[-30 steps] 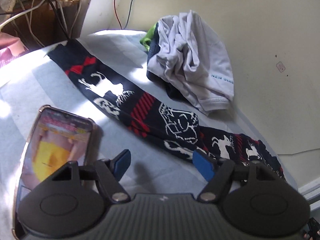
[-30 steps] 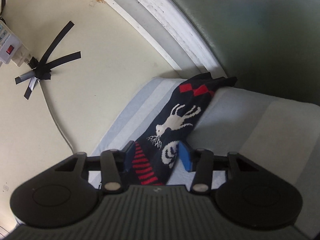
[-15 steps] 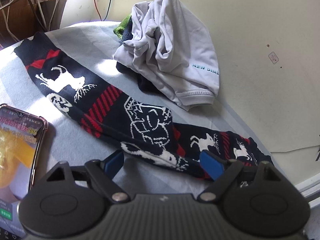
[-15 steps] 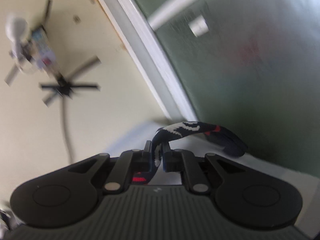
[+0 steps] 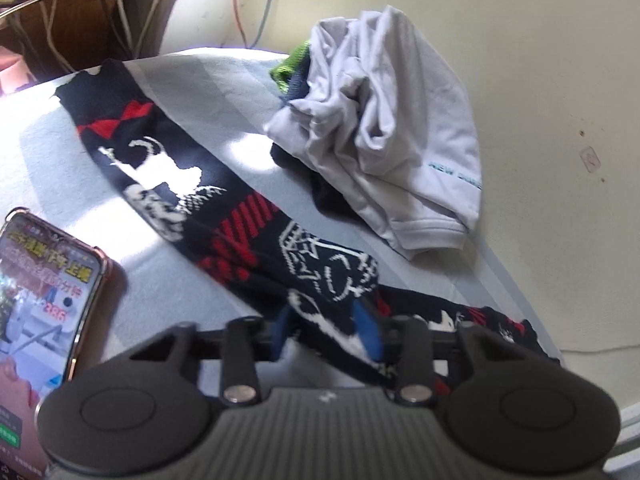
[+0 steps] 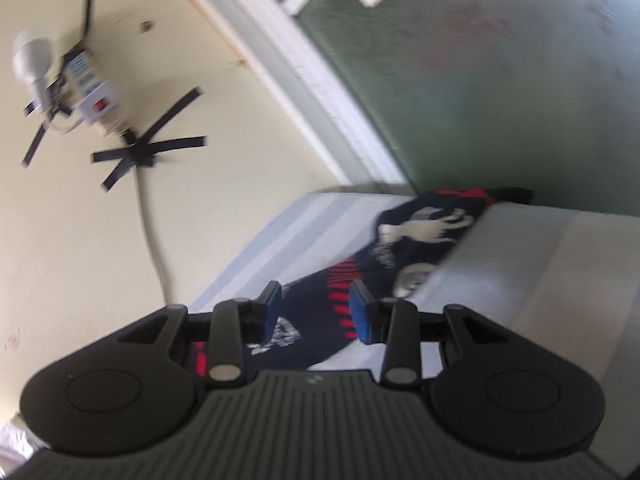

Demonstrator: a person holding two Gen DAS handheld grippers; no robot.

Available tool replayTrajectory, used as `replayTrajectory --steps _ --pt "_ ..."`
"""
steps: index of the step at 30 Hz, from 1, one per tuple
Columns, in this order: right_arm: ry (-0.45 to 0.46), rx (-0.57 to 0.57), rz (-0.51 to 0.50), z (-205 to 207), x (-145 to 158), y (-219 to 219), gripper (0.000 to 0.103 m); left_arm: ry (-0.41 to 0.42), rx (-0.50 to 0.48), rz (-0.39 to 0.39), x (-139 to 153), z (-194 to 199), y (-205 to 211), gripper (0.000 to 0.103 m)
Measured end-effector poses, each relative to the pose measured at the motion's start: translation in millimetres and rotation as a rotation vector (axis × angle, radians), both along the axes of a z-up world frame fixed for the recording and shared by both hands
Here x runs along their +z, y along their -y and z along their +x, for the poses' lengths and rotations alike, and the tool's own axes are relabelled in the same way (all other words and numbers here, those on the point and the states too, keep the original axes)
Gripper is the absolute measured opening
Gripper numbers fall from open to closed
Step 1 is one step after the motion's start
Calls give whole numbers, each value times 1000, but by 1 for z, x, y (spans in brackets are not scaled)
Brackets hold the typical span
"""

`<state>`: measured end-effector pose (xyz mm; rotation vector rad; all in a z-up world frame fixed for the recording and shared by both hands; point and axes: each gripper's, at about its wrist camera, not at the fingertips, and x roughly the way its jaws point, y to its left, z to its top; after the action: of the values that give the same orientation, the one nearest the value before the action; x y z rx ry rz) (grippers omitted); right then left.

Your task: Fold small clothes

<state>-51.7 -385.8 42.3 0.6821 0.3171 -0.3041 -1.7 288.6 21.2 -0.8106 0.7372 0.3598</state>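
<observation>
1. Across the striped sheet [image 5: 224,92] lies a long dark sock [image 5: 168,176] with red bands and white deer, stretched flat from the far left corner down toward me.
2. My left gripper [image 5: 326,326] is closing on the sock's middle; its blue pads [image 5: 370,330] have the knit between them and pinch a raised fold.
3. My right gripper [image 6: 316,316] is opening over the sock [image 6: 404,248], and its blue pads [image 6: 362,316] stand clear of the fabric on either side, so it grasps nothing.
4. Near the wall, just beyond the sock, sits a crumpled pile of clothes with a pale grey shirt [image 5: 384,128] on top and green and navy pieces under it.
5. A phone [image 5: 40,296] with a lit screen lies on the sheet at my left, near the sock but apart from it.
6. On the cream wall in the right view, a power strip [image 6: 94,100] is fixed with black tape.
</observation>
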Motion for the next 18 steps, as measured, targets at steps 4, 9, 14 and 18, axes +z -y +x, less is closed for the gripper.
replayTrajectory --steps 4,9,14,18 --pt "-10 78 -74 15 -4 -23 42 113 42 21 27 -6 1 11" --pt "-36 126 -21 21 -17 -25 41 282 -185 359 101 23 92 10" --pt "-23 108 77 16 -25 -10 43 413 -699 686 117 40 259 18" --pt "-19 111 70 17 -24 -15 43 291 -957 825 61 40 348 75"
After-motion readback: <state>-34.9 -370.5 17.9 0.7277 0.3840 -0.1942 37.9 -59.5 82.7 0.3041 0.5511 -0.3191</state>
